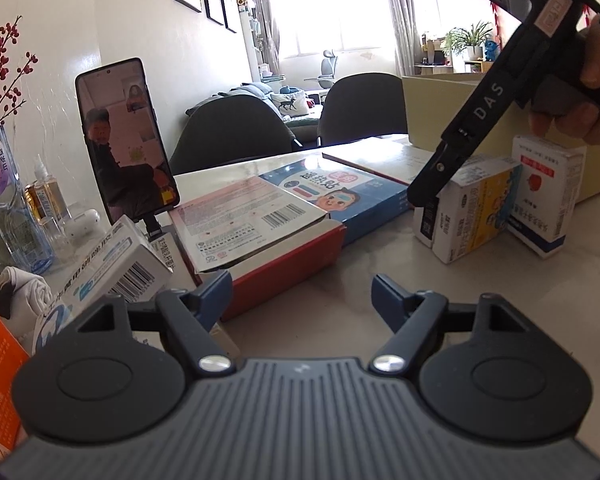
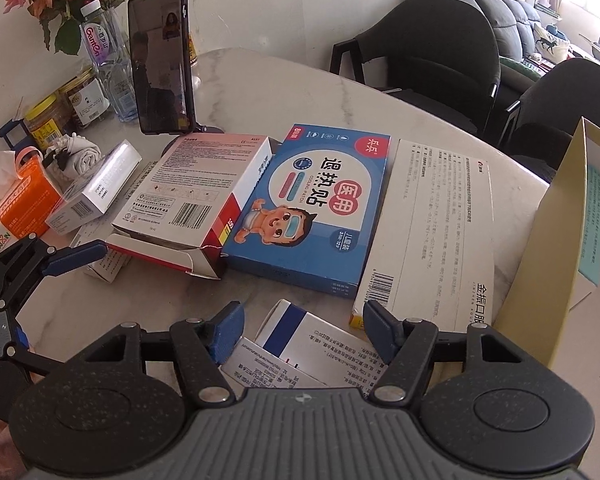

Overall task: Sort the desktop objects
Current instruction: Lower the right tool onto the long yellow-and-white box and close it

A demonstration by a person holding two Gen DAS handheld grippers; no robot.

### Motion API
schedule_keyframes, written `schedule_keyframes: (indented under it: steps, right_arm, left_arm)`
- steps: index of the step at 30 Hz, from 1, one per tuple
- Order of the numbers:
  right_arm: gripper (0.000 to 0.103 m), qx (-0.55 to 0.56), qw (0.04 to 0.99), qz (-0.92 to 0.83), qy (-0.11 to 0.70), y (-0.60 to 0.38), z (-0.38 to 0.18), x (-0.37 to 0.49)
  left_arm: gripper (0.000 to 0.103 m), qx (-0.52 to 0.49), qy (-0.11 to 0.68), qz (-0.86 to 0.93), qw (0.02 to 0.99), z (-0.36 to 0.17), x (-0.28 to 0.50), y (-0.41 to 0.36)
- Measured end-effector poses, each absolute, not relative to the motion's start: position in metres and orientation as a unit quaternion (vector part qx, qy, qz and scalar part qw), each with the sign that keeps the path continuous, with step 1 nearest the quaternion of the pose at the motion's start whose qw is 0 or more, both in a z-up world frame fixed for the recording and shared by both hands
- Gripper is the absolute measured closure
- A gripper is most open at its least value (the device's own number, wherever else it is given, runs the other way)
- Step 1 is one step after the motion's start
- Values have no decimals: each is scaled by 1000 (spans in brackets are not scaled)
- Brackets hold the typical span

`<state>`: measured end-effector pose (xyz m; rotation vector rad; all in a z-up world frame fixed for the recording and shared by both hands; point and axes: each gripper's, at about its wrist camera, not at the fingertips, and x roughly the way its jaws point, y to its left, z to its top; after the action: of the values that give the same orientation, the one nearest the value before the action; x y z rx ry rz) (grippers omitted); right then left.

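My left gripper (image 1: pixel 302 296) is open and low over bare marble, holding nothing. Just beyond it lie a red-and-white box (image 1: pixel 260 232) with an open flap and a blue fever-patch box (image 1: pixel 340 196). To the right stand two small upright boxes, a yellow-and-white one (image 1: pixel 472 208) and a white one with a red picture (image 1: pixel 548 196). A finger (image 1: pixel 472 120) of my right gripper comes down onto the yellow-and-white box, with a hand (image 1: pixel 580 92) holding the tool. In the right wrist view my right gripper (image 2: pixel 302 332) is open, its fingers standing either side of the small white boxes (image 2: pixel 296 336).
A phone (image 2: pixel 160 60) stands upright at the back left beside a water bottle (image 2: pixel 104 56), jars (image 2: pixel 80 96) and flowers. An orange box (image 2: pixel 20 204), a silver-white box (image 2: pixel 96 188) and a cloth lie at the left. A long white box (image 2: pixel 432 232) and a tall beige box (image 2: pixel 556 240) stand at the right. Chairs (image 2: pixel 428 48) line the far edge.
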<state>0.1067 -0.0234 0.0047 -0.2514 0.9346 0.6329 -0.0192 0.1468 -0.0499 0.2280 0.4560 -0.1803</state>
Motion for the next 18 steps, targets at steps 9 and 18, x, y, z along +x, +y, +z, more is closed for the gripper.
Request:
schedule_keyframes:
  steps: [9,18]
  right_arm:
    - [30,-144,848,278,427,-16,26,130]
    - [25,-156,859,225,433,-6,41,188]
  left_arm:
    - [18,113,232,-90,962,-51,-17,145]
    - [12,101,237,-92,962,-51,-15,145]
